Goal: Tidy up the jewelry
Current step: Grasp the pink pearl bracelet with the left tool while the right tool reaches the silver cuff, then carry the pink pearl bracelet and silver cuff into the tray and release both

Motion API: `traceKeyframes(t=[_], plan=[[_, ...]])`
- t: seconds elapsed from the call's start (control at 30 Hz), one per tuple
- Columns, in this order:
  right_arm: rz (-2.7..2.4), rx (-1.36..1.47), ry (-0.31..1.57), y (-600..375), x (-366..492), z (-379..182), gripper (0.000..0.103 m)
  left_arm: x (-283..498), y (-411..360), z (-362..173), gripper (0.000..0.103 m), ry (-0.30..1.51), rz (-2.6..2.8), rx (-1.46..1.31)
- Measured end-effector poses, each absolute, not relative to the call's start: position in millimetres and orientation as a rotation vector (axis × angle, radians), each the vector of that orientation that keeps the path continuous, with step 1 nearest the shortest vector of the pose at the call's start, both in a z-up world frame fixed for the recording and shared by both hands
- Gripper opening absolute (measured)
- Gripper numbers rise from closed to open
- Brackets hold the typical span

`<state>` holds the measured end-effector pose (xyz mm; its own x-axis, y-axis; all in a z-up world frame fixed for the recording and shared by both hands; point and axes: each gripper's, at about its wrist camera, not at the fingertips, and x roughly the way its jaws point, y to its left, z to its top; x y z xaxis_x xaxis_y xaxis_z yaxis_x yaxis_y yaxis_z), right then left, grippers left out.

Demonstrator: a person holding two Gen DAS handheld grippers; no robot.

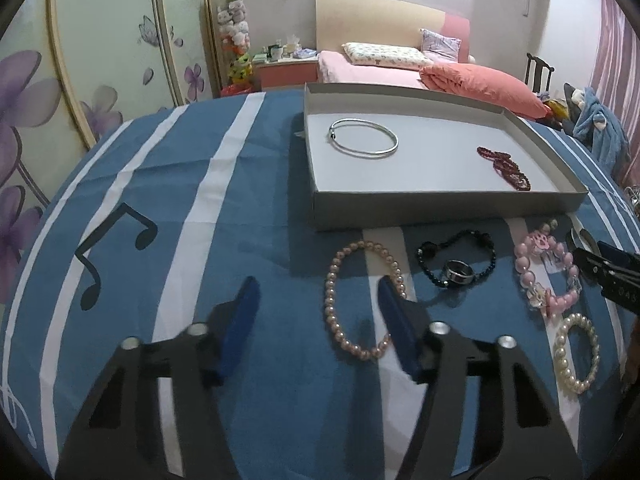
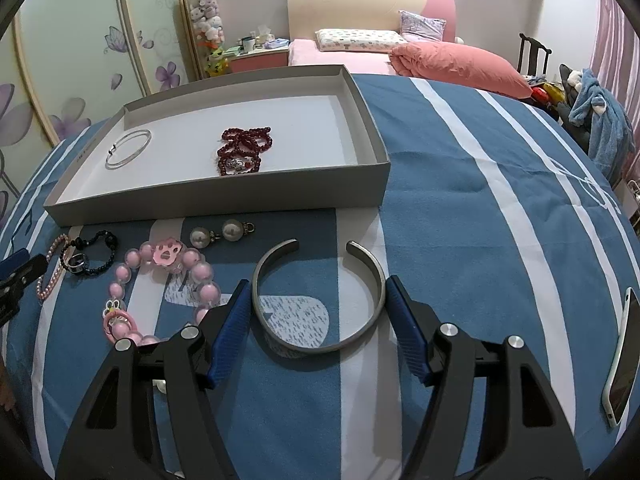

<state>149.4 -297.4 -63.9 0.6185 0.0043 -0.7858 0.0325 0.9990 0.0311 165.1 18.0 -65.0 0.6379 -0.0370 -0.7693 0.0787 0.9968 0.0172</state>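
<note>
Currently, left to right:
Left gripper (image 1: 316,296): jaws are being held spread over the blue striped cloth (image 1: 248,184); nothing is being pinched, though the right finger is overlapping the pink pearl bracelet (image 1: 362,300).
Grey box (image 2: 224,204): a silver bangle (image 2: 128,148) and dark red beads (image 2: 242,150) are being kept inside, well apart.
Loose pieces: a black bead bracelet (image 2: 94,256) ringing a dark ring (image 2: 78,262), and a pink paw-charm bracelet (image 2: 168,284), are lying before the box.
Right gripper (image 2: 316,300): jaws are being held just outside the open metal cuff (image 2: 316,304); contact cannot be told.
</note>
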Motion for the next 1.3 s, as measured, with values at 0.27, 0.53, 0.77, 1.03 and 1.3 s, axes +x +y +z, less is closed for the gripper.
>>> traceKeyframes(t=[0.27,0.53,0.77,1.03,1.3], plan=[[-0.021,0.036,0.906,-296,150,-64,0.067,168,10,-72,0.035,0.900,-0.082,0.079],[-0.015,0.035,0.908,-296,149,-64,0.067,167,11,-70,0.007,0.899,-0.097,0.087],[-0.015,0.055,0.905,-300,143,-63,0.067,165,18,-69,0.006,0.906,-0.095,0.063],[-0.003,0.121,0.855,-306,133,-54,0.067,157,28,-48,0.006,0.826,-0.099,-0.010],[0.036,0.160,0.753,-298,121,-34,0.067,143,25,-21,0.006,0.712,-0.108,-0.047]])
